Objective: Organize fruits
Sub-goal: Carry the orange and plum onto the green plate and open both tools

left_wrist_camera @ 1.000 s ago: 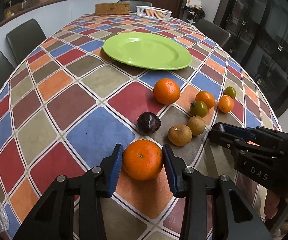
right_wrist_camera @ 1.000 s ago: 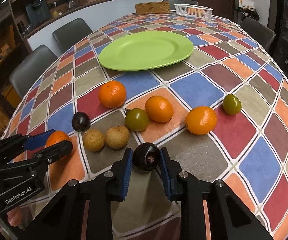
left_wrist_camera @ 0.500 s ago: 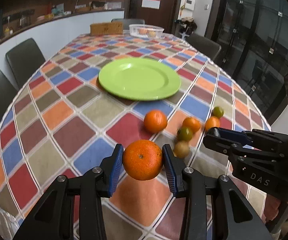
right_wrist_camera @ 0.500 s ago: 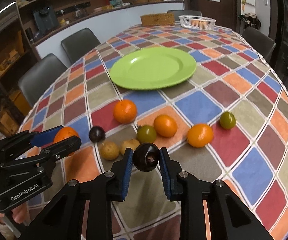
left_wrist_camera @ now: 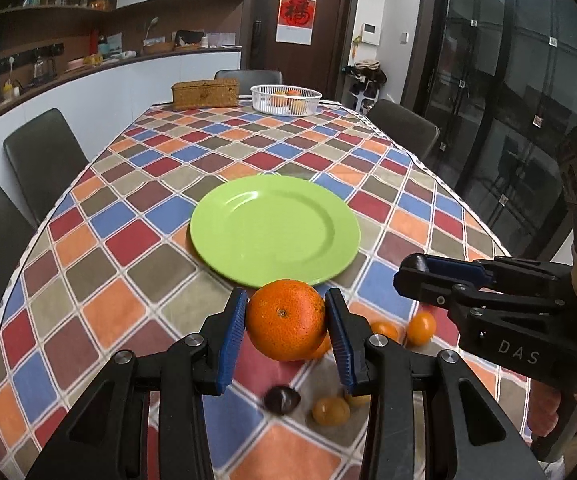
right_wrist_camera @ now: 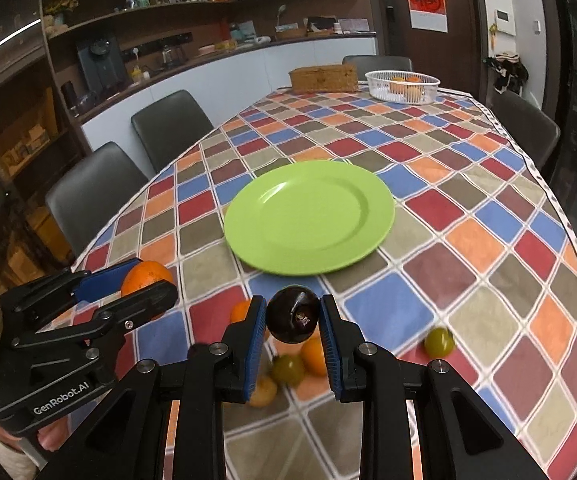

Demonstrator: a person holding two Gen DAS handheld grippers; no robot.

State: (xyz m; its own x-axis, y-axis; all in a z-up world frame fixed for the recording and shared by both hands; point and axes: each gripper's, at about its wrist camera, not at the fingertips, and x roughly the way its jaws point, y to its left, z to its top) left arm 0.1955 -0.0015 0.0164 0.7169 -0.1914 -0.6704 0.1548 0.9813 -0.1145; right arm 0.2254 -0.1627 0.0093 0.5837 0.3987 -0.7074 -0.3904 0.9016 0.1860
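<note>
Left wrist view: left hand-held gripper (left_wrist_camera: 286,320) clamps round orange mandarin (left_wrist_camera: 285,319), raised above checkered tabletop (left_wrist_camera: 100,248); flat green plate (left_wrist_camera: 274,230) ahead.

Right wrist view: right hand-held gripper (right_wrist_camera: 293,316) pinches dark purple plum (right_wrist_camera: 293,315), raised; loose fruits (right_wrist_camera: 288,368) below.

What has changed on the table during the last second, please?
Both grippers rose from the table, the left gripper carrying the orange and the right gripper the dark plum. The green plate and other fruits stayed put.
</note>
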